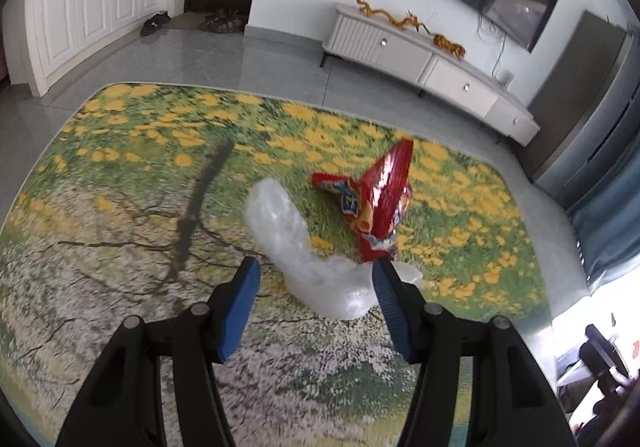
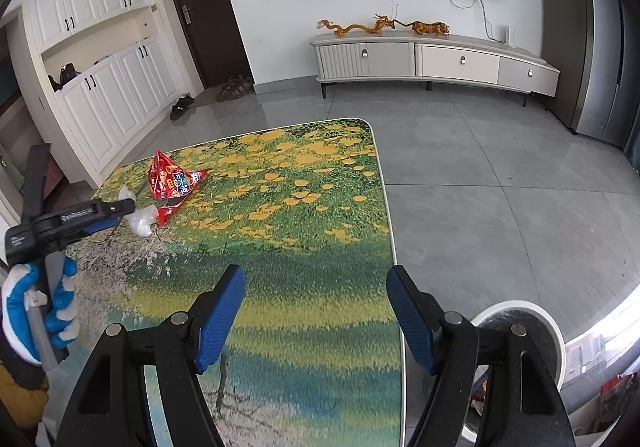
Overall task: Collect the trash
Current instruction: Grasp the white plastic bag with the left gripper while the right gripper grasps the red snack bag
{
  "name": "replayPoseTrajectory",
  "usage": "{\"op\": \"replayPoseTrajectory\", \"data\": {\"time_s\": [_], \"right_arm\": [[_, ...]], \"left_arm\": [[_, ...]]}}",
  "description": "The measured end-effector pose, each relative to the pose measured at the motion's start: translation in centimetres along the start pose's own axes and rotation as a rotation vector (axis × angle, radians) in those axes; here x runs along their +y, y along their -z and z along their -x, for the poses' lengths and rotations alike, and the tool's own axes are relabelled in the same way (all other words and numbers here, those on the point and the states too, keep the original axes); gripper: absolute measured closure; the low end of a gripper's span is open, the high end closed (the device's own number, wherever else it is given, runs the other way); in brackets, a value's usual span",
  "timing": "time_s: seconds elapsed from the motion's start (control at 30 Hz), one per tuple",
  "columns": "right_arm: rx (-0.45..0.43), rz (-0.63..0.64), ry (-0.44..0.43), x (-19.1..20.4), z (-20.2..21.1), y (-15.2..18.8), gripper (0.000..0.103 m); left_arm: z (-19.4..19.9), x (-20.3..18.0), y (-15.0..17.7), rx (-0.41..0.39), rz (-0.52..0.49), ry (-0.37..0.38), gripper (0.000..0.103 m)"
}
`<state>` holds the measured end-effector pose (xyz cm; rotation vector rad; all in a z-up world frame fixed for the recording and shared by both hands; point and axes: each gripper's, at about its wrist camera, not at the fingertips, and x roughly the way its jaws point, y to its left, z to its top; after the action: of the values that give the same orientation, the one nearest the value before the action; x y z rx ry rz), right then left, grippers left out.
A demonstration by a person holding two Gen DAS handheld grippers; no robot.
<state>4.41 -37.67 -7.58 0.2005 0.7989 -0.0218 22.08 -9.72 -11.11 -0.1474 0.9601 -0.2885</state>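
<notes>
1. The left gripper (image 1: 316, 273) had its jaws about half apart, hanging over the flower-print desk (image 1: 120, 207) with nothing pinched between them. From its own camera the blue tips sat either side of the clear plastic wrap (image 1: 288, 243), but I couldn't tell if the right tip was actually touching it or just in front of it.
2. That clear plastic was a crumpled wad, kinda blurry, and its lower right end was cut off behind the jaw tip.
3. Right beside it, touching or nearly so, lay the red snack bag (image 1: 376, 199), one corner poking up. The print on it was too smeared to read.
4. The right gripper (image 2: 316, 287) also had its jaws fairly wide and empty, over the near part of the desk, well apart from both bits of trash.
5. From the right wrist view the left gripper (image 2: 124, 207) showed side-on at the left edge, held by a hand in a blue and white glove (image 2: 40, 311). Its tip covered part of the plastic wrap (image 2: 140, 221), so contact was again unclear. The red snack bag (image 2: 172, 179) sat just behind it.
6. A white-rimmed bin (image 2: 520, 311) stood on the floor by the desk's right side, mostly hidden behind the right gripper's arm. Something red was down beside it, too cut off to identify.
</notes>
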Motion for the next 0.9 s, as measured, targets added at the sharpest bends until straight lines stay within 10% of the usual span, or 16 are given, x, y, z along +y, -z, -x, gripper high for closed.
{"op": "replayPoseTrajectory", "data": {"time_s": [0.27, 0.9], "right_arm": [[0.009, 0.078, -0.041, 2.9, -3.0, -2.4, 0.032], [0.028, 0.208, -0.198, 13.7, -12.8, -7.2, 0.031]], "left_arm": [[-0.8, 0.3, 0.7, -0.026, -0.061, -0.036, 0.068], [0.2, 3.8, 1.1, -0.078, 0.020, 0.057, 0.070]]}}
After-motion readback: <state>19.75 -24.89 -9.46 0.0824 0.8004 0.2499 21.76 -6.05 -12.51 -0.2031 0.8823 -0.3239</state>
